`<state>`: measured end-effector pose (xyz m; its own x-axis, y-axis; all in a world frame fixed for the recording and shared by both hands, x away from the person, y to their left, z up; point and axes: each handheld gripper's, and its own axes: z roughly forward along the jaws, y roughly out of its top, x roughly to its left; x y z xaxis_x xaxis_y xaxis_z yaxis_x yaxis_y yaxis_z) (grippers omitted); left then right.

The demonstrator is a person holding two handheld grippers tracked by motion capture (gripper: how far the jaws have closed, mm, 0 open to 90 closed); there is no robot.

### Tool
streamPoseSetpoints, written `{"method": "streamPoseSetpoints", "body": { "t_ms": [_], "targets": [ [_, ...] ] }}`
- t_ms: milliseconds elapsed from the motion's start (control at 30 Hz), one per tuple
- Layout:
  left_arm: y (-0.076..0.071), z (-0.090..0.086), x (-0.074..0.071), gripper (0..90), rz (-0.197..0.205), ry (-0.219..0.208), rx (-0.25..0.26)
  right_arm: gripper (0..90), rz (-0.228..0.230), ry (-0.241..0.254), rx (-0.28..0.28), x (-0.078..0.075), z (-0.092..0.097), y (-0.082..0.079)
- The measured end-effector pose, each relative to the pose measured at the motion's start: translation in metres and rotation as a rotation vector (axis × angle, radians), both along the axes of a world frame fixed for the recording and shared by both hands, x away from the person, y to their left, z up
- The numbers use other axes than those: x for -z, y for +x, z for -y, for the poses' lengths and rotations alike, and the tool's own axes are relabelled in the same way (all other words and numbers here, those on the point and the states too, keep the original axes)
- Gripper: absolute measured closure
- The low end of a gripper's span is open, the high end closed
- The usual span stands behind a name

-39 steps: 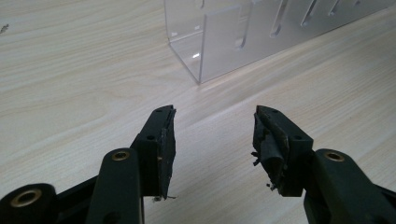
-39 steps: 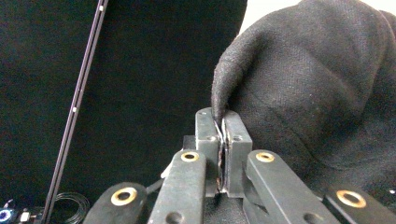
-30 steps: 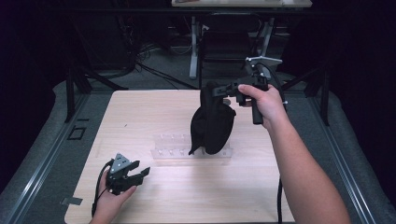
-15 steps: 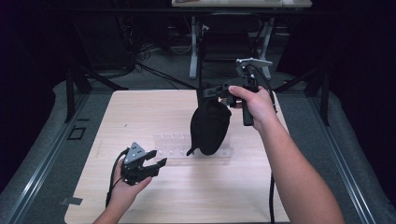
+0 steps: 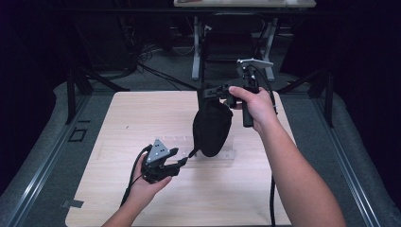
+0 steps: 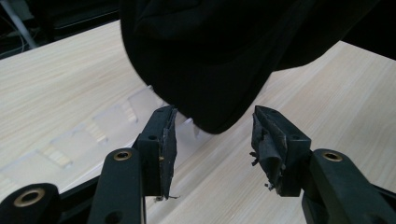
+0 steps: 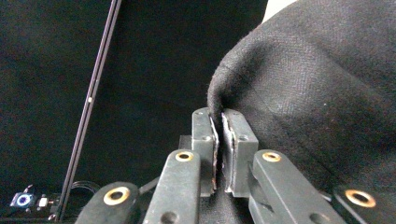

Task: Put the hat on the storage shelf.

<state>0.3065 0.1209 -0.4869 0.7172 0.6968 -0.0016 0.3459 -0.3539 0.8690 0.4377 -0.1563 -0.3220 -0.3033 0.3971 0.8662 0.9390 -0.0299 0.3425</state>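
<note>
A black cloth bag (image 5: 212, 126) hangs above the middle of the wooden table (image 5: 123, 118). My right gripper (image 5: 206, 92) is shut on its top edge and holds it up; in the right gripper view the black fabric (image 7: 317, 93) is pinched between the jaws (image 7: 218, 140). My left gripper (image 5: 182, 158) is open near the table's front, its tips just under and to the left of the bag's bottom. In the left gripper view the bag's rounded bottom (image 6: 210, 70) hangs between and just beyond the open fingertips (image 6: 212, 135).
A clear plastic tray (image 5: 177, 142) with several compartments lies flat on the table under the bag, also seen behind the left jaws (image 6: 93, 130). Dark floor, cables and a table's legs (image 5: 196, 52) lie beyond the far edge. Grey padding borders the table.
My left gripper has moved right and forward toward the bag's bottom. The right gripper has carried the bag slightly left and nearer.
</note>
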Motion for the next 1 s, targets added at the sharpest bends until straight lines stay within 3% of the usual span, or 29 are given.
{"method": "streamPoseSetpoints", "body": {
  "t_ms": [167, 233, 467, 667, 1000],
  "targets": [
    [0.002, 0.011, -0.004, 51.1, 0.008, 0.006, 0.026, 83.7, 0.005, 0.001, 0.005, 0.0, -0.001, 0.0],
    [0.004, 0.017, -0.006, 55.9, 0.009, 0.007, 0.042, 83.6, 0.002, 0.002, 0.001, 0.0, -0.002, 0.0],
    [0.006, 0.034, -0.008, 66.7, 0.063, 0.06, 0.034, 83.2, 0.003, 0.007, -0.003, 0.001, -0.005, 0.0],
    [0.007, 0.037, -0.007, 77.9, 0.073, 0.07, 0.037, 82.5, 0.011, 0.004, -0.005, 0.0, -0.004, -0.002],
    [0.006, 0.036, -0.007, 81.0, 0.078, 0.081, 0.036, 71.3, 0.04, 0.043, 0.003, -0.005, 0.005, -0.008]
  ]
}}
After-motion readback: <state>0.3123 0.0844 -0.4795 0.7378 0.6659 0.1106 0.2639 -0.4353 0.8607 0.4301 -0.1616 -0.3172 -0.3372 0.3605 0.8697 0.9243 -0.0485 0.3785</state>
